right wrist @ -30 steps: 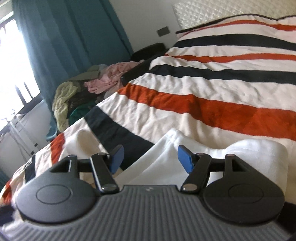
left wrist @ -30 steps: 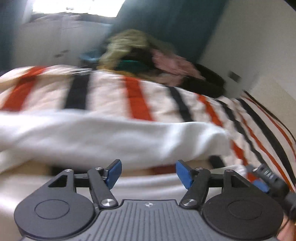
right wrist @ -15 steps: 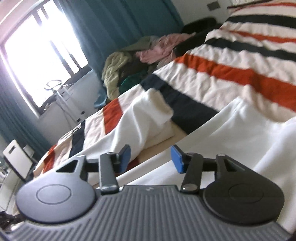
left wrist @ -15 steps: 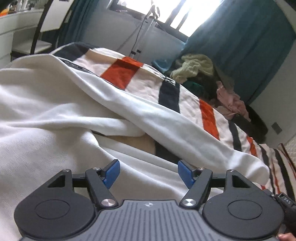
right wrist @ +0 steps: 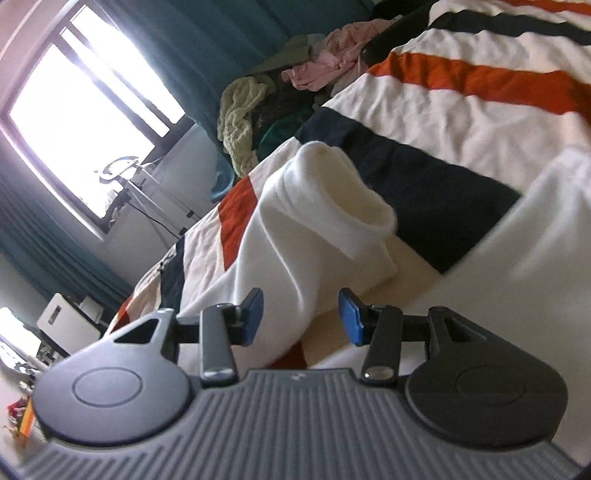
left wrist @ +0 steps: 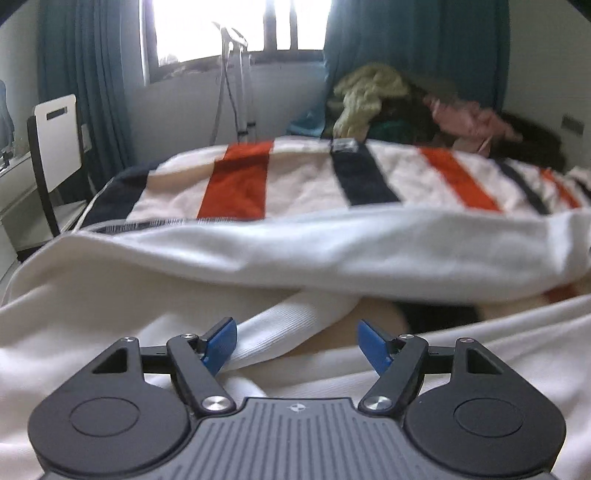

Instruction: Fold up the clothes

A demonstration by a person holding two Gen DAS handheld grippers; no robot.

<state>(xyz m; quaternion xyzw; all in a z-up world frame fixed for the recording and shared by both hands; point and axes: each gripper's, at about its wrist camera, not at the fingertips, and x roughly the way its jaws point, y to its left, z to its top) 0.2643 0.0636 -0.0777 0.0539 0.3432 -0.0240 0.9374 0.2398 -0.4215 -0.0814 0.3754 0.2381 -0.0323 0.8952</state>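
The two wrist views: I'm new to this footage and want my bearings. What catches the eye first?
A white garment sprawls across the foreground, on a bedspread boldly striped in orange, black and cream. Both the left gripper and right gripper hang open just above the white cloth. Beyond the bed's far edge sits a pile of clothes, beside teal curtains and a bright window.
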